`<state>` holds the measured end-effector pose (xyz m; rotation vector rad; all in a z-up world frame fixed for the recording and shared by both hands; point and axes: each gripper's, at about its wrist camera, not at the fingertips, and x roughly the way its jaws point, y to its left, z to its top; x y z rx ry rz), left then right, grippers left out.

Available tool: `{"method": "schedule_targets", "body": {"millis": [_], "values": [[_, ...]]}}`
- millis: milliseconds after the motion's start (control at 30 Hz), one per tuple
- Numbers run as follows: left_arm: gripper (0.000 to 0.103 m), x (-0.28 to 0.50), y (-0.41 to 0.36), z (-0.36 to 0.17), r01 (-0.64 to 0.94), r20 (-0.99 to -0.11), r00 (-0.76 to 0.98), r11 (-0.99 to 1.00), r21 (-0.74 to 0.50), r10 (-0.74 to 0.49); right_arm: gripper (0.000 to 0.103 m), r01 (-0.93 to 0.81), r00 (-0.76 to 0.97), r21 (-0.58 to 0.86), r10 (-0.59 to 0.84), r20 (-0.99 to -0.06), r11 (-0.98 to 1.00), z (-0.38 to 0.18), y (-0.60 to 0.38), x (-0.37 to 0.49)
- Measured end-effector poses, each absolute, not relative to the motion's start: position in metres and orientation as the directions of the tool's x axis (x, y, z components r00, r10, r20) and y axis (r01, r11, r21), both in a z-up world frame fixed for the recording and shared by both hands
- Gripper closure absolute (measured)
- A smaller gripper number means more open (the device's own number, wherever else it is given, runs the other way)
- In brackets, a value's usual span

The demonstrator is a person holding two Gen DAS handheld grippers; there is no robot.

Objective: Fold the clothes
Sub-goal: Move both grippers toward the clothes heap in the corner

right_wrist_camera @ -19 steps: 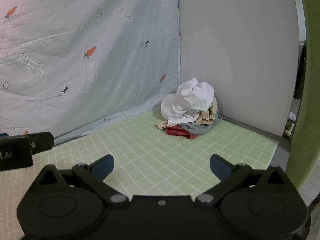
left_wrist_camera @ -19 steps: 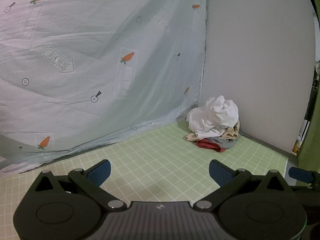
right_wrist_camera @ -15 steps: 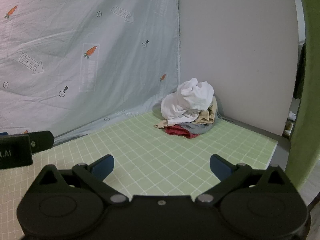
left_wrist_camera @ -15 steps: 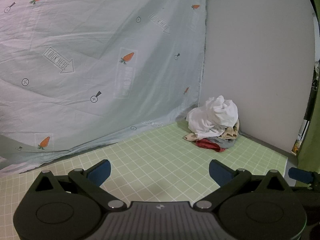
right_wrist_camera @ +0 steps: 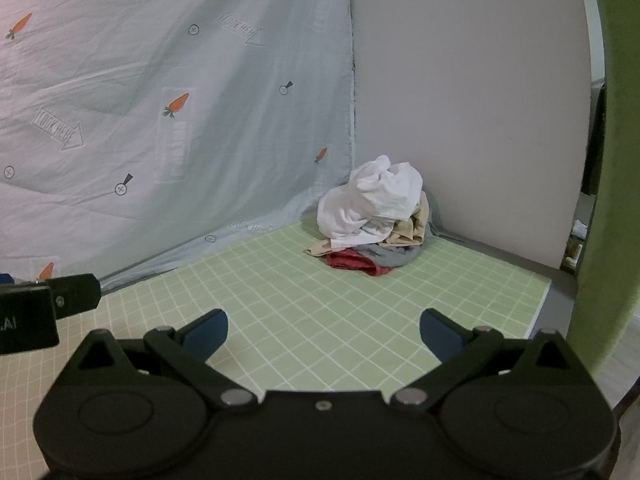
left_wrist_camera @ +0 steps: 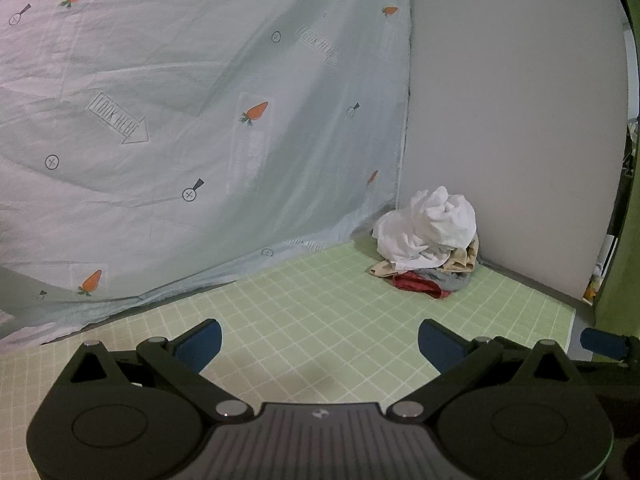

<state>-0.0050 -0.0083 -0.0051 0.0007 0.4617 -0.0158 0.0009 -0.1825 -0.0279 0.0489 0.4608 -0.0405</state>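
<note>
A heap of crumpled clothes (left_wrist_camera: 430, 242) lies in the far right corner of the green gridded mat (left_wrist_camera: 312, 320). A white garment (right_wrist_camera: 372, 206) tops the heap, with beige, grey and red pieces under it. My left gripper (left_wrist_camera: 319, 344) hovers over the near part of the mat, jaws wide open and empty, well short of the heap. In the right wrist view my right gripper (right_wrist_camera: 324, 334) is likewise wide open with nothing between its blue pads, the heap (right_wrist_camera: 374, 224) ahead of it. The left gripper's body (right_wrist_camera: 44, 312) shows at that view's left edge.
A pale sheet printed with carrots (left_wrist_camera: 180, 120) hangs behind the mat on the left. A plain grey wall (left_wrist_camera: 512, 120) stands behind the heap. The mat's right edge (right_wrist_camera: 538, 308) drops to a grey surface, with a green panel (right_wrist_camera: 600, 240) beyond.
</note>
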Motion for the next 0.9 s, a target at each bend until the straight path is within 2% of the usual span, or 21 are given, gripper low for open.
{"method": "schedule_targets", "body": {"millis": [900], "values": [[0.0,-0.0089,-0.0129,-0.0072,0.011,-0.46,0.888,1.0,-0.01,-0.014,0.0,0.059,0.896,0.035,-0.038,-0.442,0.998,-0.0304,-0.1834,-0.001]]}}
